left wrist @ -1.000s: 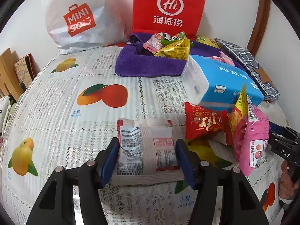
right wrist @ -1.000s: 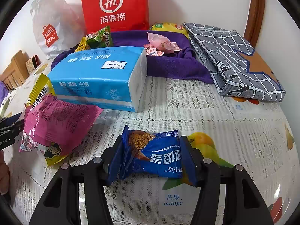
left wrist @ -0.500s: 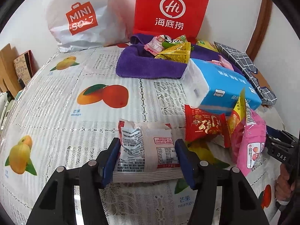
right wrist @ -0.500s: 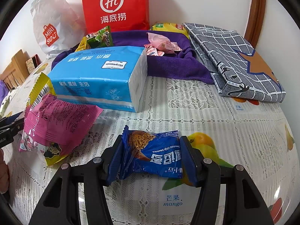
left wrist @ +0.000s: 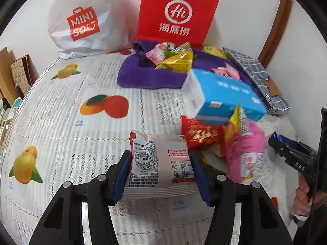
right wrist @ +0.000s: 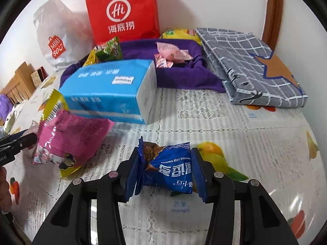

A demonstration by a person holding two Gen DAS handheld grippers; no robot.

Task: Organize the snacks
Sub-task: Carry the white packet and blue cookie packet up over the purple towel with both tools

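The left gripper [left wrist: 161,173] is pointed steeply down toward the table; a white snack packet [left wrist: 161,163] is clamped between its blue pads, one against each side of the packet. The right gripper [right wrist: 164,173] is held at a similar downward slant, and its jaws are closing on a blue cookie packet [right wrist: 169,169], whose wrapper is crumpled at the left pad. In the left wrist view, the right gripper's black body is seen at the right edge, gripped from below by a hand [left wrist: 304,200]. In the right wrist view, part of the other hand [right wrist: 4,192] is seen at the left edge.
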